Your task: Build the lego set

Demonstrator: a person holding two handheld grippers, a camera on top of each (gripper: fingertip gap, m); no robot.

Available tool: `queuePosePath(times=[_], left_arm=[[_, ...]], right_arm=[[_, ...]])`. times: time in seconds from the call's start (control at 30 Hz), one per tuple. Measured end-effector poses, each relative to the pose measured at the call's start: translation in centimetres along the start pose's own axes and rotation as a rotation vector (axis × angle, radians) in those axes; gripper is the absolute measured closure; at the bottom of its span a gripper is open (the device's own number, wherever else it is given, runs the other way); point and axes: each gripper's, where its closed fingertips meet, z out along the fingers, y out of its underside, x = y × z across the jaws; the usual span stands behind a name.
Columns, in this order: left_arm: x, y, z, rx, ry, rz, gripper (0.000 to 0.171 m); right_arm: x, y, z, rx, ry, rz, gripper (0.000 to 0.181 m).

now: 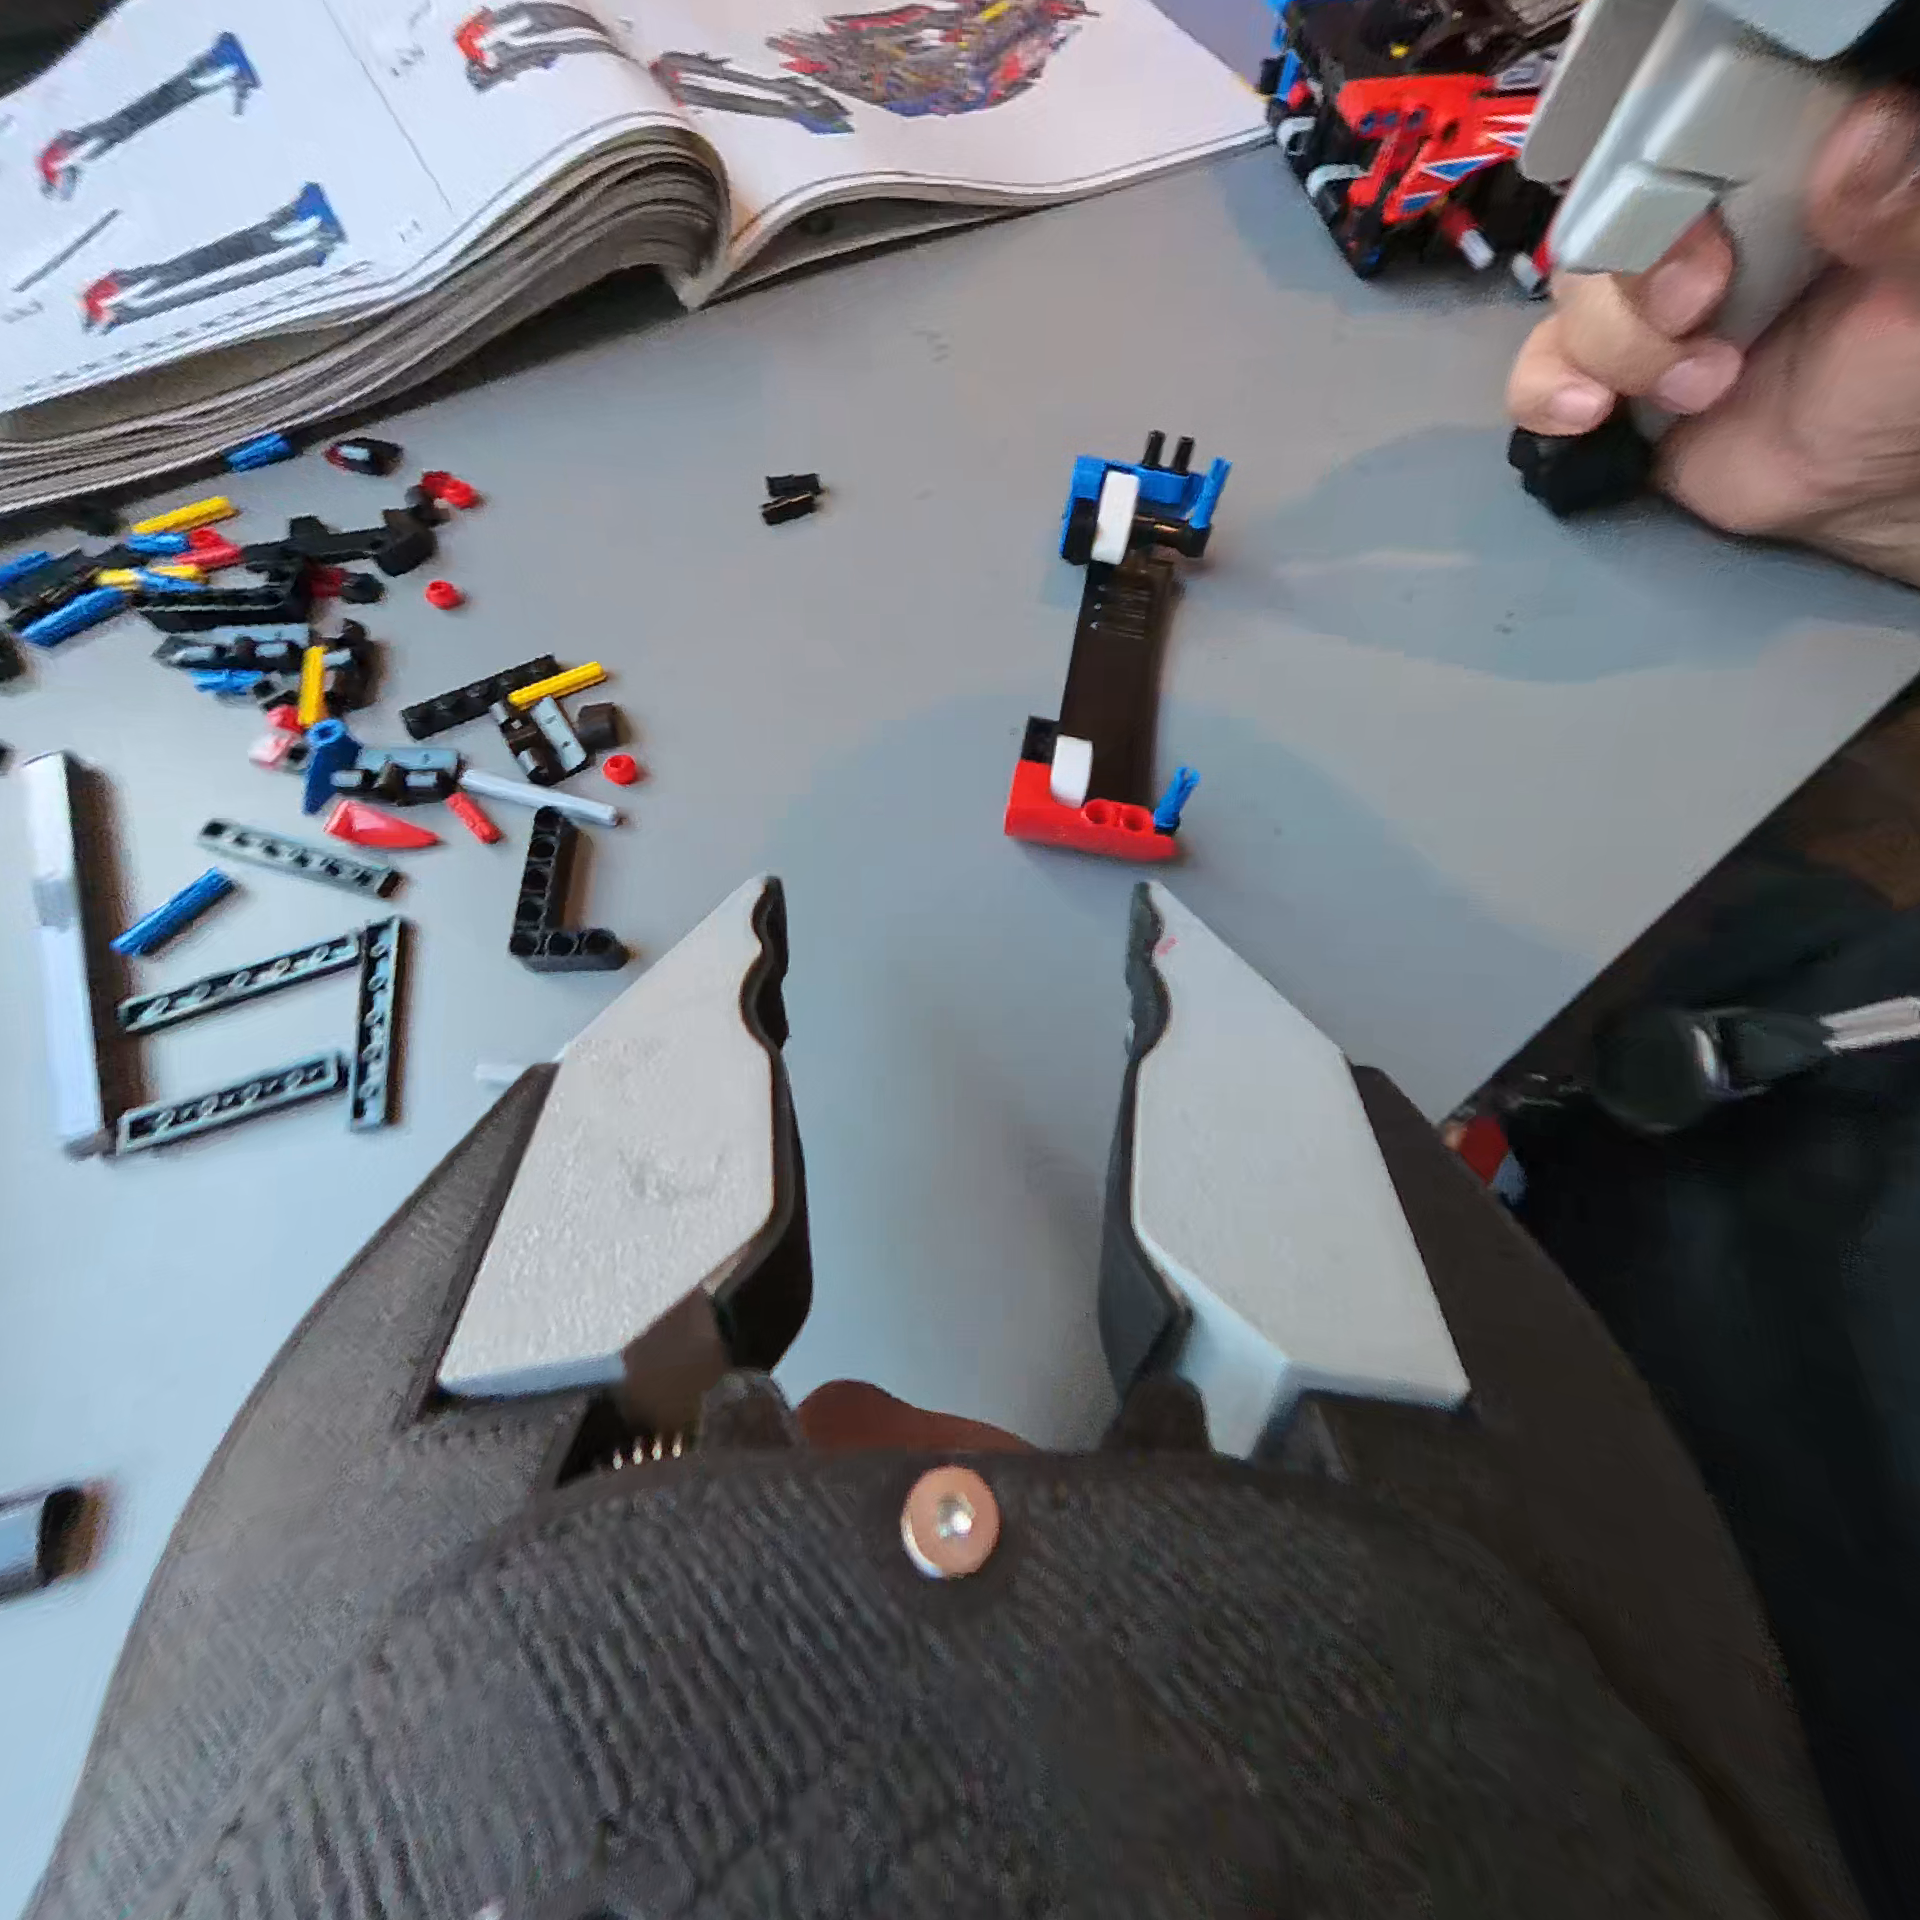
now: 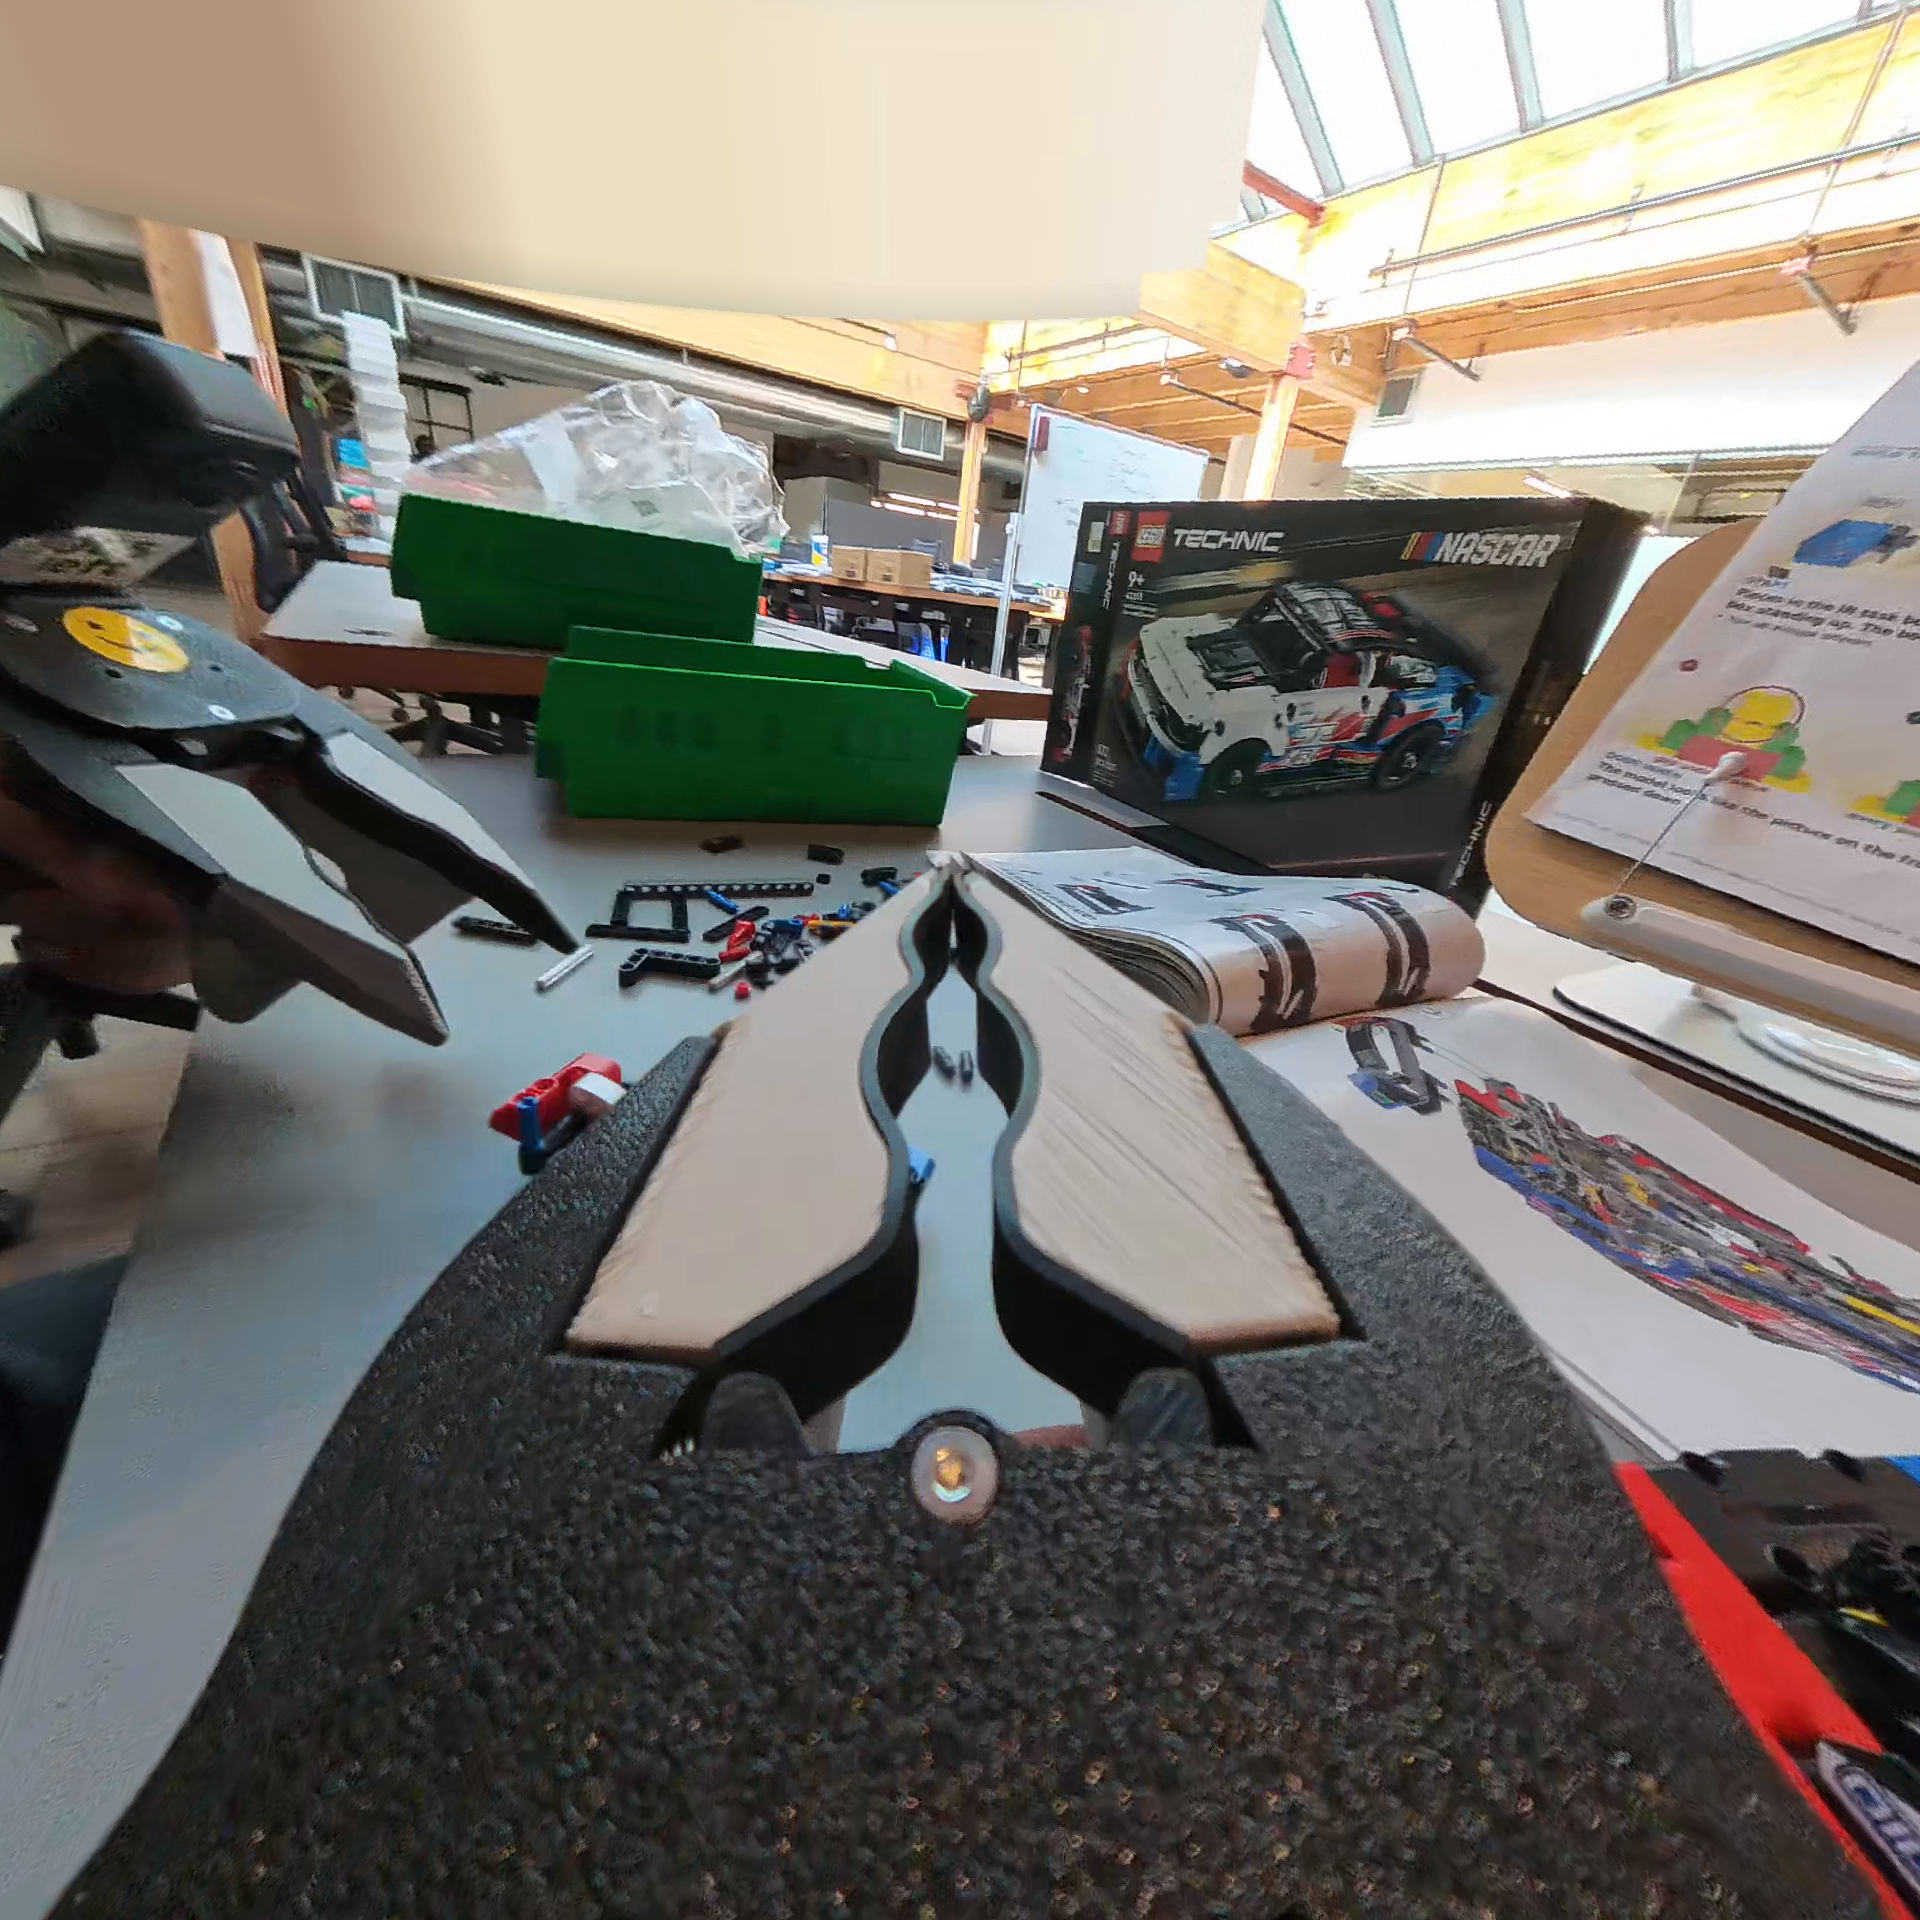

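Observation:
A small sub-assembly [image 1: 1117, 644] lies on the grey table [image 1: 1403, 727]: a black beam with a blue end far from me and a red end near me. My left gripper [image 1: 956, 904] is open and empty, just short of the red end. Two black pins [image 1: 792, 499] lie to the left beyond it. My right gripper [image 2: 951, 883] is shut with nothing visible between its tips, held low over the table. The pins [image 2: 954, 1062] show through the gap between its fingers. The sub-assembly's red end [image 2: 561, 1101] and the open left gripper [image 2: 499, 987] are at its left.
Loose parts [image 1: 312, 675] are spread at the left. The open instruction book [image 1: 520, 156] lies at the back, with a partly built car [image 1: 1403, 135] to its right. Green bins [image 2: 748, 738], the set's box [image 2: 1330, 675] and a sheet on a stand [image 2: 1766, 727] are farther back. The table edge [image 1: 1662, 894] runs at the right. About 20 cm separates my left fingertips from my right.

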Motion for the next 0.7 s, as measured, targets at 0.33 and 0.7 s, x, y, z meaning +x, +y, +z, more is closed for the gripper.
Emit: queuePosePath(times=[0.33, 0.7], left_arm=[[2.1, 1.8, 2.5, -0.073, 0.079, 0.116, 0.108], [2.1, 1.0, 1.8, 0.040, -0.029, 0.215, 0.123]], right_arm=[[0.2, 0.4, 0.7, -0.028, 0.038, -0.040, 0.181], [1.3, 0.9, 0.1, -0.078, 0.134, -0.079, 0.181]])
